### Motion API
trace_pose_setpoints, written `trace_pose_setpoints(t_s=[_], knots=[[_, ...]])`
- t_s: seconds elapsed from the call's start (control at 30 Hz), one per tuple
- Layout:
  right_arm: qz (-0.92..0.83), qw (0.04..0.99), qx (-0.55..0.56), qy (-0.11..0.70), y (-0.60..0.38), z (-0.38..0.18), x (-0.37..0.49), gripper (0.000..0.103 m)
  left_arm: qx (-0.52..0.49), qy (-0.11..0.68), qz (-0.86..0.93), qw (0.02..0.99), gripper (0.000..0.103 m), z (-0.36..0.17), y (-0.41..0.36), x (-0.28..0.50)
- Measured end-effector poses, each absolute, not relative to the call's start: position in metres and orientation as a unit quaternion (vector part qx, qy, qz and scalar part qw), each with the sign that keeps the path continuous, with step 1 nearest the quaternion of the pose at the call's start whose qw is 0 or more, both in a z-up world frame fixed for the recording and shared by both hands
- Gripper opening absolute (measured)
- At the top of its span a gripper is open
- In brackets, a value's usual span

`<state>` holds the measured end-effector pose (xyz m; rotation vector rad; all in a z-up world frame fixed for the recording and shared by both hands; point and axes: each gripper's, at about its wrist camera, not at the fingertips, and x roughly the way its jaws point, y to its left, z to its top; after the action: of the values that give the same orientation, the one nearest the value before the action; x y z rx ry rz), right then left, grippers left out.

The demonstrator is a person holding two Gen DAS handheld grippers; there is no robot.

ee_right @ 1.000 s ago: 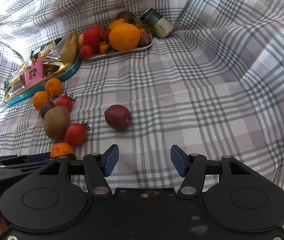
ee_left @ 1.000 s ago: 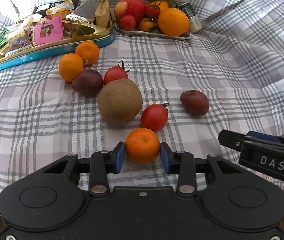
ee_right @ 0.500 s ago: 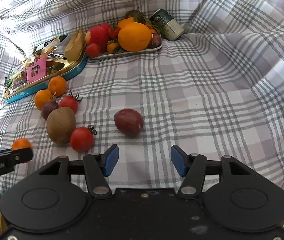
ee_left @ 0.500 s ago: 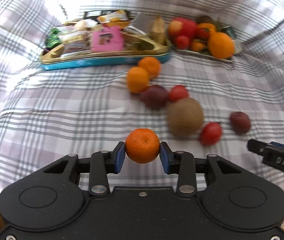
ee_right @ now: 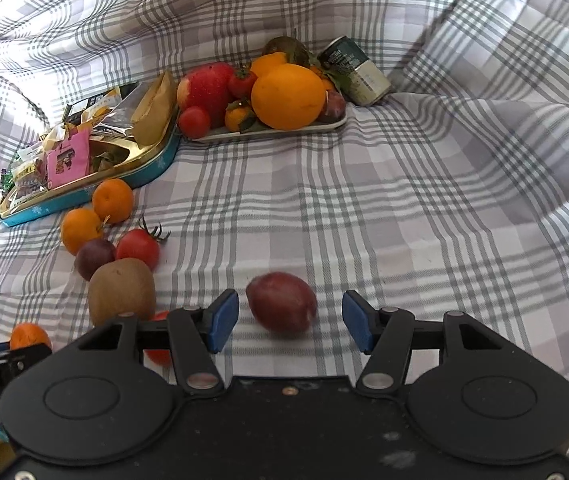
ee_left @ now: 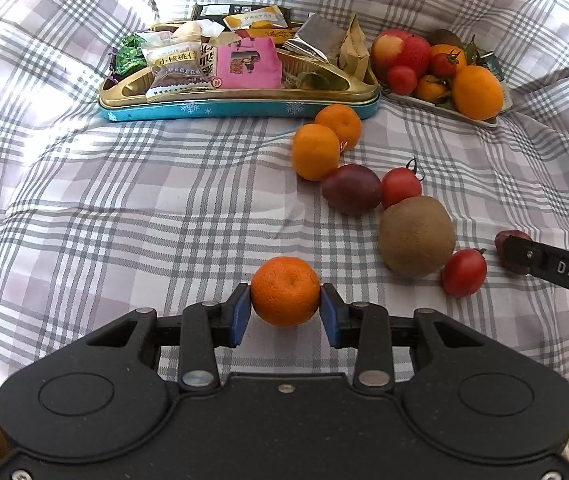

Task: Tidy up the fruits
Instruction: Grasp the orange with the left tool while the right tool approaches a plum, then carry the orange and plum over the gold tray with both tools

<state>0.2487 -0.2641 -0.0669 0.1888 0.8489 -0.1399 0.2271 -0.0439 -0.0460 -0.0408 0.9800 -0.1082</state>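
Note:
My left gripper [ee_left: 285, 312] is shut on a small mandarin [ee_left: 285, 291] and holds it above the checked cloth. My right gripper [ee_right: 290, 322] is open, its blue pads on either side of a dark red plum [ee_right: 281, 308] lying on the cloth, not touching it. Loose fruit lies in a cluster: two mandarins [ee_left: 315, 151], a plum [ee_left: 351, 189], two tomatoes [ee_left: 400, 187], a brown kiwi [ee_left: 416, 235]. A white fruit plate [ee_right: 272, 133] at the back holds an apple, a large orange, tomatoes and small mandarins.
A gold and blue tin tray [ee_left: 240, 102] full of snack packets stands at the back left, next to the fruit plate. A green can [ee_right: 355, 71] lies behind the plate. The cloth rises in folds at the right and back.
My left gripper lifted the mandarin and swung left, away from the fruit cluster. My right gripper moved forward until its open fingers came around the single plum.

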Motion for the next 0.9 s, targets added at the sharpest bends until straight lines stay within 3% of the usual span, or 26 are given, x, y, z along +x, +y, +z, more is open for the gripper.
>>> trace_pose_setpoints(t_s=[0.47, 0.63, 0.9], knots=[[-0.077, 0.903, 0.063, 0.419, -0.256, -0.082, 0.266, 0.052, -0.024, 0.465, -0.058, 0.883, 0.046, -0.052, -0.04, 0.233], [-0.08, 0.906, 0.048, 0.413, -0.252, -0.083, 0.265, 0.041, -0.027, 0.462, -0.059, 0.884, 0.047, -0.053, -0.04, 0.236], [-0.077, 0.905, 0.055, 0.414, -0.254, -0.078, 0.256, 0.04, -0.033, 0.457, -0.061, 0.887, 0.046, -0.049, -0.038, 0.234]])
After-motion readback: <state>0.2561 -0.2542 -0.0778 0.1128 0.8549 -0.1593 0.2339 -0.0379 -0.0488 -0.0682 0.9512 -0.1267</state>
